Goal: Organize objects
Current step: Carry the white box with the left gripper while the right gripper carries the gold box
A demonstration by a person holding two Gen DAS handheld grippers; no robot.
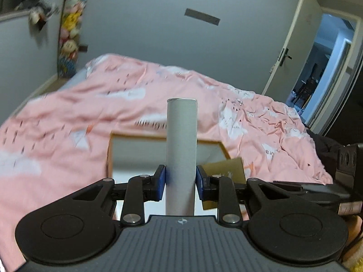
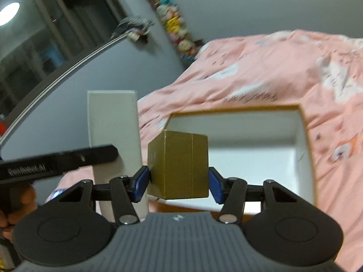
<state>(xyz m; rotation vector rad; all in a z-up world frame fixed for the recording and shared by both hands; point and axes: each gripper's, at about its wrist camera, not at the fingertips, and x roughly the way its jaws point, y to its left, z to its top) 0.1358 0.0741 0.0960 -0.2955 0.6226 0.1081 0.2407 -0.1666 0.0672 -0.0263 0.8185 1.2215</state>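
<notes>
My left gripper (image 1: pixel 180 181) is shut on a tall white box (image 1: pixel 181 136), which stands upright between the blue pads. In the right wrist view that same white box (image 2: pixel 113 117) rises at the left. My right gripper (image 2: pixel 179 181) is shut on a small gold box (image 2: pixel 179 163), and its corner also shows in the left wrist view as the gold box (image 1: pixel 226 170). Below and beyond both lies an open box (image 2: pixel 304 136) with a gold rim and a white inside, seen as the open box (image 1: pixel 136 137) behind the white box. Both held things hang above it.
The open box rests on a bed with a pink patterned duvet (image 1: pixel 68 113). Plush toys (image 1: pixel 70 22) hang in a column on the grey wall. A white door (image 1: pixel 283 56) stands ajar at the right. A hand (image 2: pixel 13 204) shows at the lower left edge.
</notes>
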